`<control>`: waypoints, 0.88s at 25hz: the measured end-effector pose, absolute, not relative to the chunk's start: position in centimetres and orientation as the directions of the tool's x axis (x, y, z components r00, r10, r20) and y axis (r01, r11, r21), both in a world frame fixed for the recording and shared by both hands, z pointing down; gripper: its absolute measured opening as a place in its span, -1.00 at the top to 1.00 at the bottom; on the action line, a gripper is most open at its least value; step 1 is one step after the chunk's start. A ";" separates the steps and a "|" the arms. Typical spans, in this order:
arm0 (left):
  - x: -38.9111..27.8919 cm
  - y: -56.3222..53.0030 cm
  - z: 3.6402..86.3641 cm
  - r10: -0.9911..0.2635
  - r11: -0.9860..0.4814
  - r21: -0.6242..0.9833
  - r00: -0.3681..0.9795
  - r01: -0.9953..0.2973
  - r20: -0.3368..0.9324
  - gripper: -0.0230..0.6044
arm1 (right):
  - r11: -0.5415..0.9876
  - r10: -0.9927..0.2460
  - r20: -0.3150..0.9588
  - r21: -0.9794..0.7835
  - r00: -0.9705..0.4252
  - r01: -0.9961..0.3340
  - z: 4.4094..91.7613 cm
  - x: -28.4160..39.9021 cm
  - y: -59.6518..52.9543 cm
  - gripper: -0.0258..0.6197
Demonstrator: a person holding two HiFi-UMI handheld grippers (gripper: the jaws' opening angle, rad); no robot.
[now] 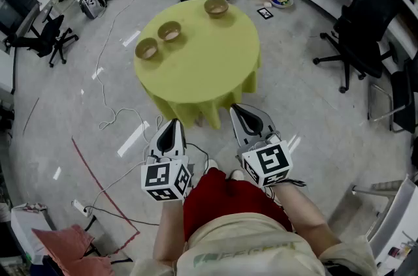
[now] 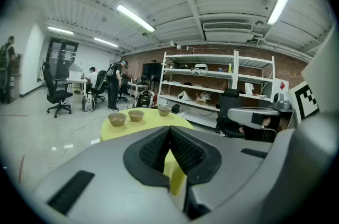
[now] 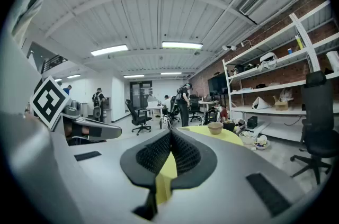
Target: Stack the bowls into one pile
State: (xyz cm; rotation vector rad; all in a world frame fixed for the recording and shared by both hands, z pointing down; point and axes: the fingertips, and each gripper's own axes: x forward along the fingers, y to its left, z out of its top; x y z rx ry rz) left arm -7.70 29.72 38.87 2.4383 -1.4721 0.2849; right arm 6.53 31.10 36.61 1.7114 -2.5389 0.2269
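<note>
Head view, looking down. My left gripper point(image 1: 172, 122) and right gripper point(image 1: 236, 109) are held side by side at waist level, short of the near edge of the round table point(image 1: 215, 69), which is draped in a yellow-green cloth. Neither gripper touches the table or any bowl.

Three tan bowls stand separately on the far half of the table, none stacked. The left bowl point(image 1: 146, 49) and the middle bowl point(image 1: 170, 31) sit near each other toward the far-left edge. The third bowl point(image 1: 216, 7) stands apart from them at the far rim.

Left gripper view: my two ribbed black pads point(image 2: 184, 150) meet at their tips and have nothing between them. Right gripper view: those pads point(image 3: 184, 153) are likewise pressed together at the tips and carry nothing. The yellow sliver below each pair appears to be the tablecloth seen beyond the jaws rather than a held object.

Surroundings: a black office chair point(image 1: 362, 33) to the right of the table, and loose cables point(image 1: 108, 115) on the grey floor to its left.
</note>
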 end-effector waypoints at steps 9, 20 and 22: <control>-7.5 32.3 35.6 -0.862 -0.442 0.107 0.455 -0.890 0.225 0.85 | 0.364 -0.918 0.131 -0.103 -0.376 -0.926 36.3 7.2 34.0 0.81; -8.6 33.9 33.6 -0.898 -0.383 0.078 0.391 -0.920 0.203 0.85 | 0.362 -0.924 0.106 -0.061 -0.367 -0.930 34.5 7.8 36.4 0.81; -8.4 33.6 33.4 -0.897 -0.385 0.077 0.393 -0.920 0.203 0.85 | 0.365 -0.924 0.101 -0.055 -0.369 -0.929 34.0 7.9 36.1 0.81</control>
